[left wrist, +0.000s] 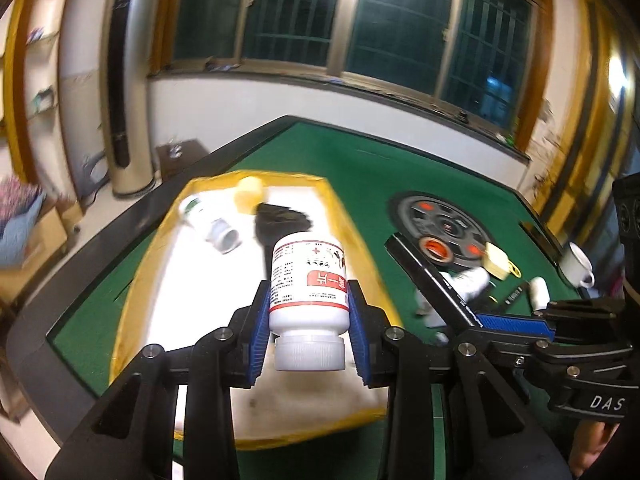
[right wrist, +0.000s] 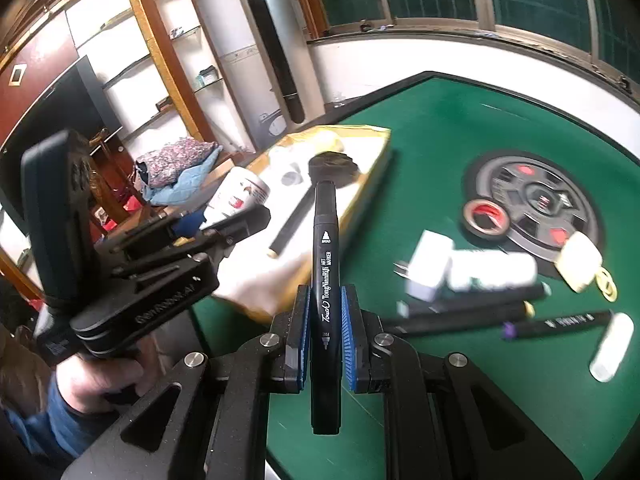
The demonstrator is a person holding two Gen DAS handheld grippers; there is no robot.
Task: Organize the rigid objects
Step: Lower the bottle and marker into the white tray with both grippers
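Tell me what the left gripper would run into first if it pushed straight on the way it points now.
Probably the white-lined yellow tray. The left gripper, shut on the white pill bottle, aims down at the tray's white floor, near the black object lying in it. Depth is hard to judge through the fisheye.

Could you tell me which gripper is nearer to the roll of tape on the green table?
Right. The right gripper, holding a marker, is beside the tape; the left gripper hangs over the yellow tray.
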